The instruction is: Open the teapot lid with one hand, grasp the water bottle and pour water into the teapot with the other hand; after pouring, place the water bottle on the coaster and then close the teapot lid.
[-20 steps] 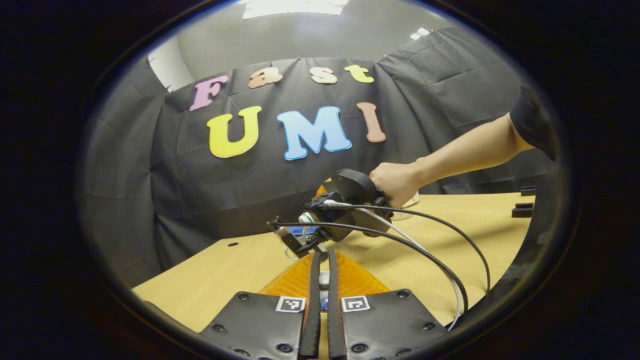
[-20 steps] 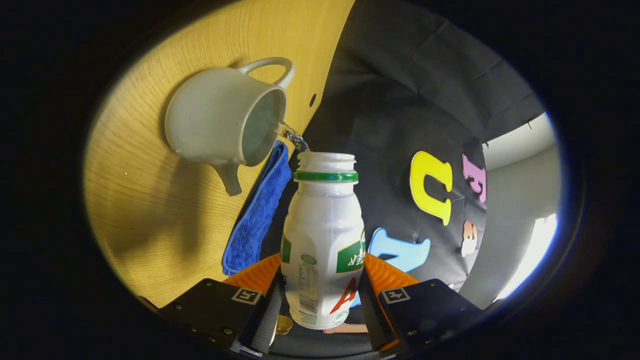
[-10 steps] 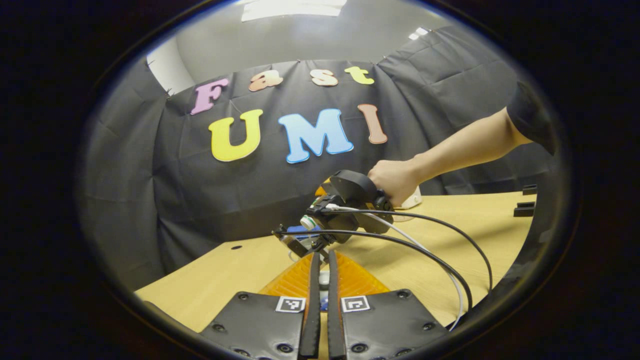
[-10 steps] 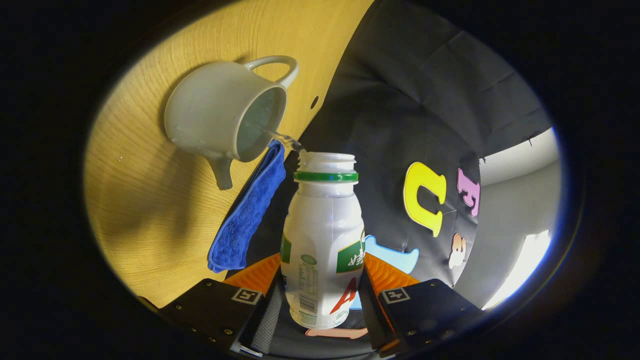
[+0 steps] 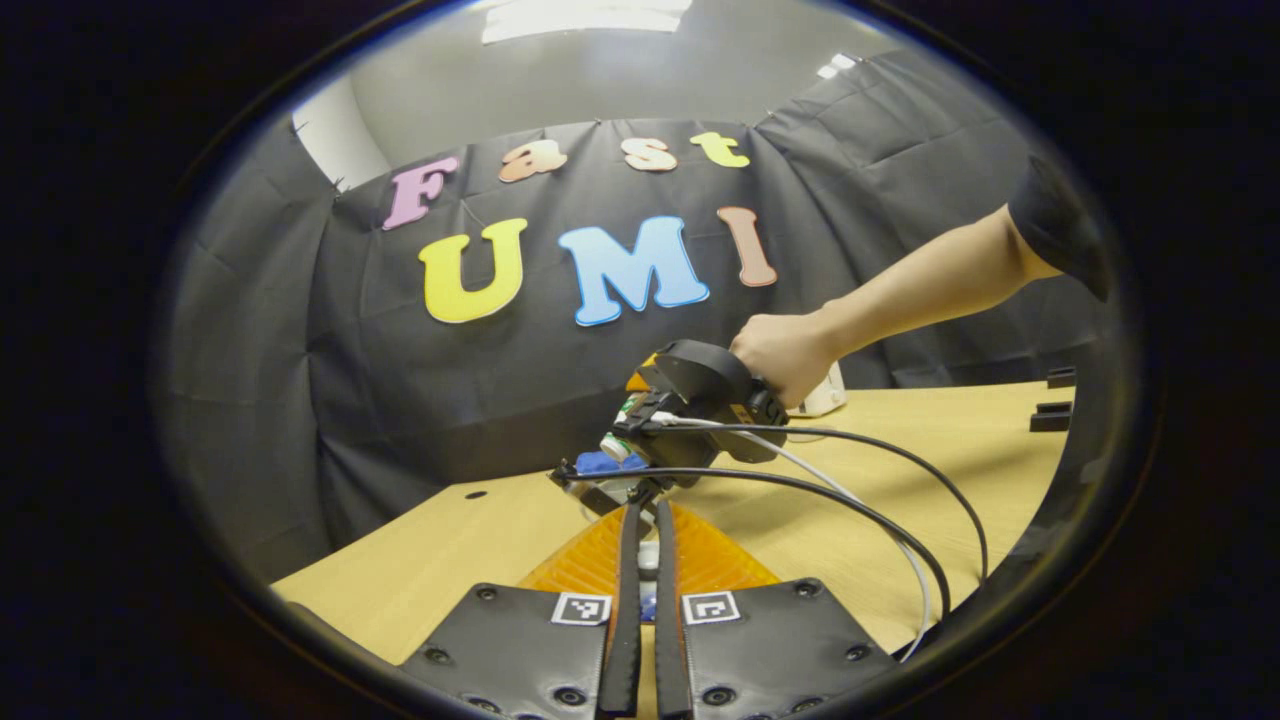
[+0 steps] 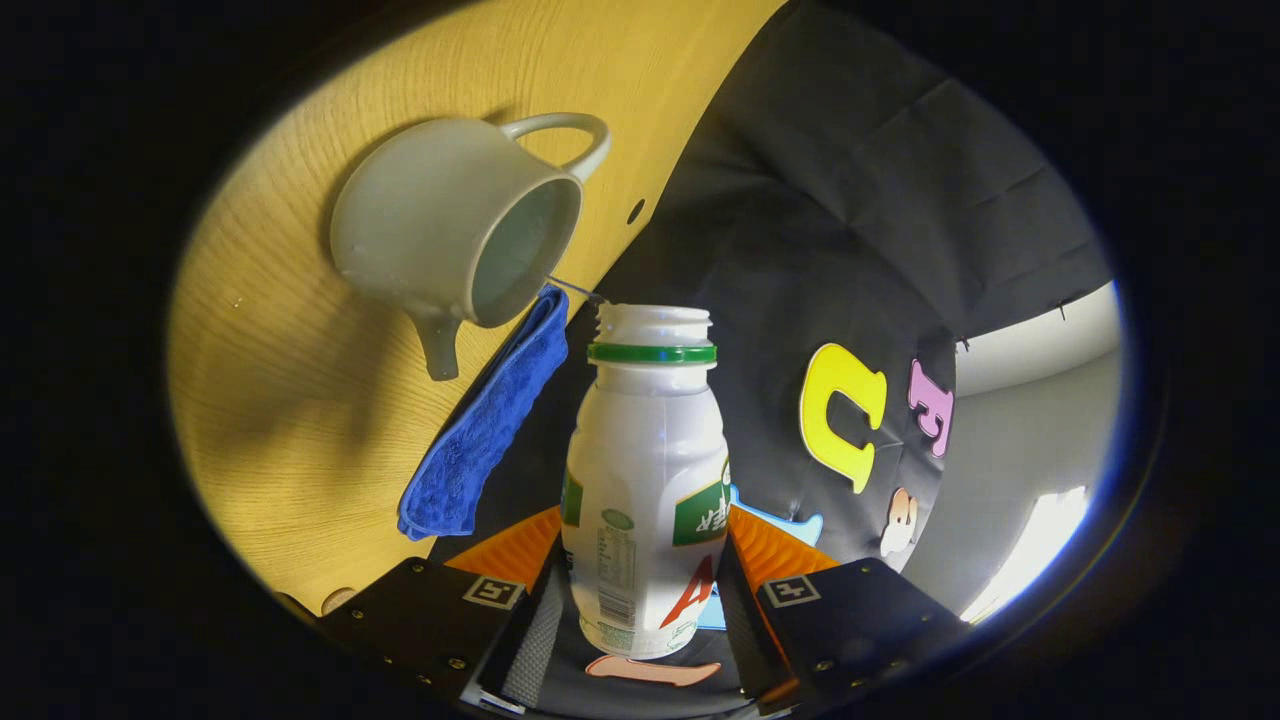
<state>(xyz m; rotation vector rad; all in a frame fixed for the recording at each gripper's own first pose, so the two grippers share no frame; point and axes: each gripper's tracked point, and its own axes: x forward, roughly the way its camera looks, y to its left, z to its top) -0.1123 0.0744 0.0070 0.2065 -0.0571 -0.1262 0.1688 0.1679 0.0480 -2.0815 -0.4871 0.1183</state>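
Water bottle (image 6: 645,480) — tilted, apparently over teapot (image 6: 450,240)

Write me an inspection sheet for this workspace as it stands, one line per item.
Surface: wooden table, small hole near its far edge.
Job's things: white water bottle, uncapped, tipped toward the open white teapot; a thin stream runs from its mouth into the pot. The lid cannot be made out.
Clutter: folded blue cloth beside the teapot.
Grippers: right hand-held gripper clamps the bottle from both sides; left hand-held gripper fingers nearly together, on something small that cannot be told.
Cables: black and white cables trail from the right hand-held gripper across the table.
Surroundings: black cloth wall.
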